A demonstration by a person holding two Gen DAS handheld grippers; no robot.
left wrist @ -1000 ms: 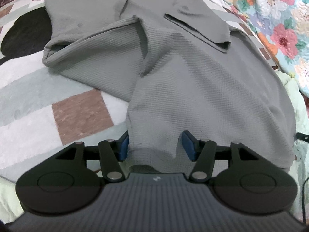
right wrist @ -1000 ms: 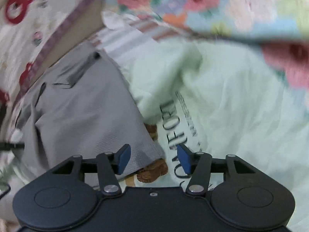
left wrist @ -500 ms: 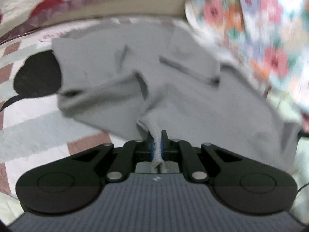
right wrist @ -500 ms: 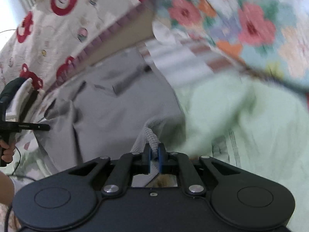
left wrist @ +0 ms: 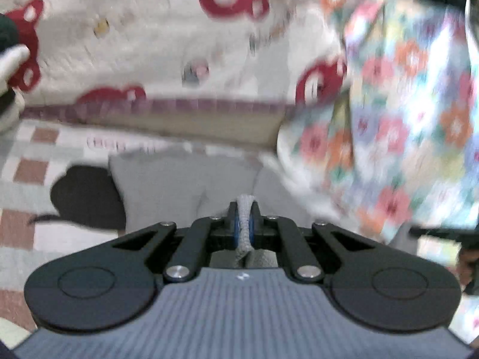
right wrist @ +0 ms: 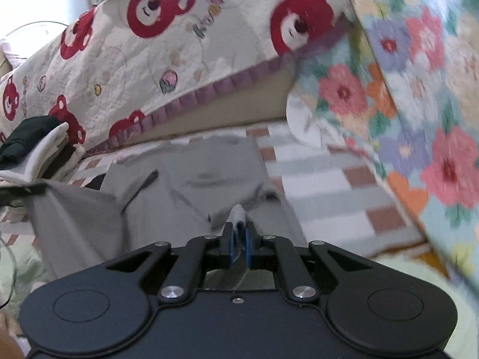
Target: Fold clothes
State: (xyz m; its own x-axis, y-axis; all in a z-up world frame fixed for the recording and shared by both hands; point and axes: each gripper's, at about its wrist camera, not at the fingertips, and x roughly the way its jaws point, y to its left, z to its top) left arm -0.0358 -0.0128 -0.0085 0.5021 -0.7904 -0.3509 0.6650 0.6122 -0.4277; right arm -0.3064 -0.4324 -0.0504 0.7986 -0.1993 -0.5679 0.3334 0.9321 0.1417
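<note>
Checked pink-and-white bedding (right wrist: 326, 179) lay under the grey waffle-knit shirt (right wrist: 209, 161), its near hem lifted in both my grips.
My left gripper (left wrist: 245, 224) and right gripper (right wrist: 238, 243) were each clamped on a bunch of that ribbed hem; the right's jaws had just been closing on it. I judged the fold needed both corners carried level toward the far collar, taut, clear of the flowered quilt (right wrist: 419, 95) on the right.

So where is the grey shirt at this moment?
The grey shirt lies on the checked blanket below the bear-print quilt, its near hem pinched in both the left tool and the right tool.
</note>
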